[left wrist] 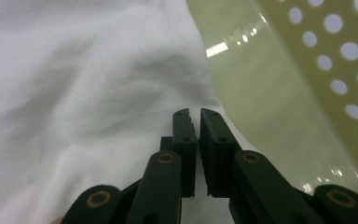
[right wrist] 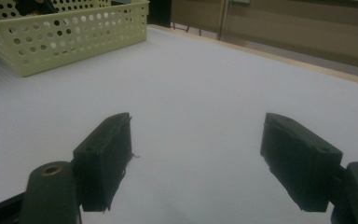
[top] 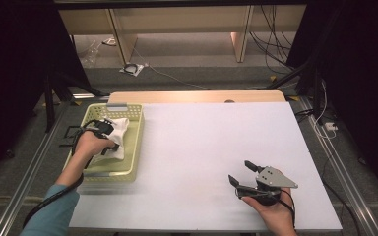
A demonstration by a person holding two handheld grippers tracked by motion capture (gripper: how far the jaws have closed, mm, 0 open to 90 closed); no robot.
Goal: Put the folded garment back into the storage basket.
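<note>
A white cloth (top: 121, 127) lies bunched in a pale yellow-green perforated basket (top: 137, 142) at the table's left. My left gripper (top: 111, 146) reaches down into the basket onto the cloth. In the left gripper view its jaws (left wrist: 193, 113) stand almost together, and their tips pinch the cloth (left wrist: 74, 84) near its edge, beside the basket's bare floor (left wrist: 279, 93). My right gripper (top: 239, 170) rests low over the white table at the front right. In the right gripper view it (right wrist: 198, 140) is open, with nothing between its jaws.
The white sheet (top: 211, 142) covers the tabletop between the basket and the right gripper. The right gripper view has the basket (right wrist: 74, 37) at its far left. A wooden strip (top: 197, 96) edges the table's far side, with cables on the floor beyond.
</note>
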